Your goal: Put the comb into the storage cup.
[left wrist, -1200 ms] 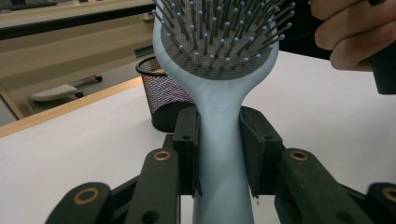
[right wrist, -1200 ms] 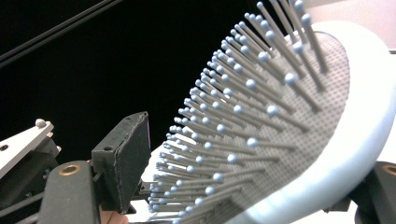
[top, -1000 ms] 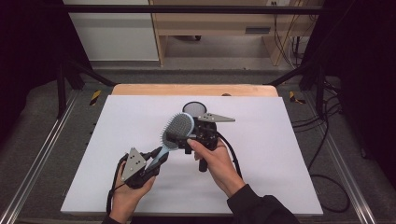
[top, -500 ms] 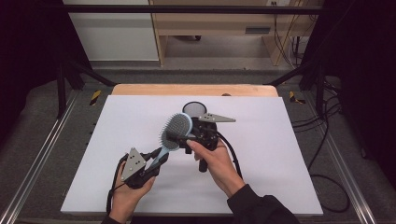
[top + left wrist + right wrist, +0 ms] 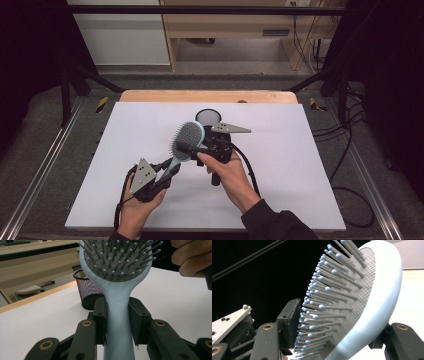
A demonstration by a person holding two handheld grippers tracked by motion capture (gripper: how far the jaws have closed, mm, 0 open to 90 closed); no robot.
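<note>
A light blue hairbrush with grey bristles is held up over the white table between both grippers. My left gripper is shut on its handle, pads pressed to both sides. My right gripper comes in from the right and is shut across the brush head. One pad touches the bristle tips, and the other jaw sits behind the brush's back. A hand holds that gripper.
A black mesh cup stands upright on the white table just beyond the brush, also seen in the left gripper view. Cables trail from both grippers toward the near edge. A wooden strip runs along the far edge.
</note>
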